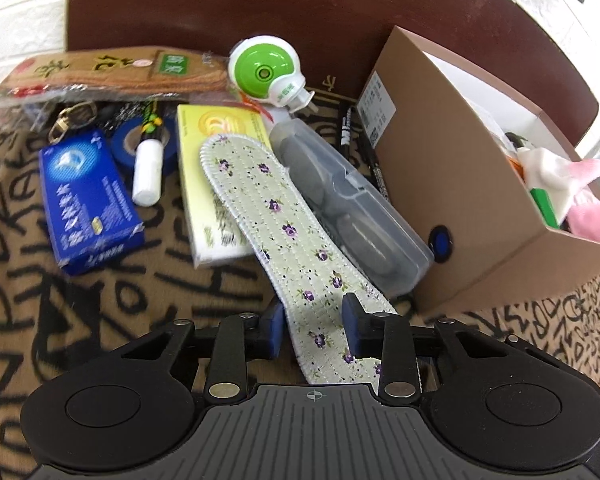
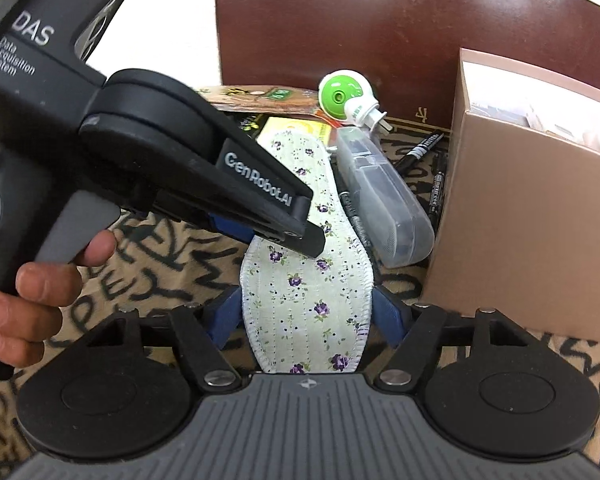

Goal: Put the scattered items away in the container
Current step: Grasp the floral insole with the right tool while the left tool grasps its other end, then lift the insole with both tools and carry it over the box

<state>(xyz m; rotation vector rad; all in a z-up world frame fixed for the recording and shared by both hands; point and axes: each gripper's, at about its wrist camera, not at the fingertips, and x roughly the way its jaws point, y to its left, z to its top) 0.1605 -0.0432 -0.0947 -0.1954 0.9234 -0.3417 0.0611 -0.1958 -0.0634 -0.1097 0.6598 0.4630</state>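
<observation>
Fabric insole (image 1: 284,232), floral, rests on the patterned cloth just left of the cardboard box (image 1: 460,208). L wrist view: left tool (image 1: 313,326) pinches its mid-part; box contents show only here. R wrist view: right tool (image 2: 308,316) open, pads flanking the heel w/o pressing. Step: pickup. Next, I reckon: lift, clear box rim, release.

both grippers tilt downward, left gripper (image 1: 313,330) narrowly parted, right gripper (image 2: 306,314) wider.
</observation>
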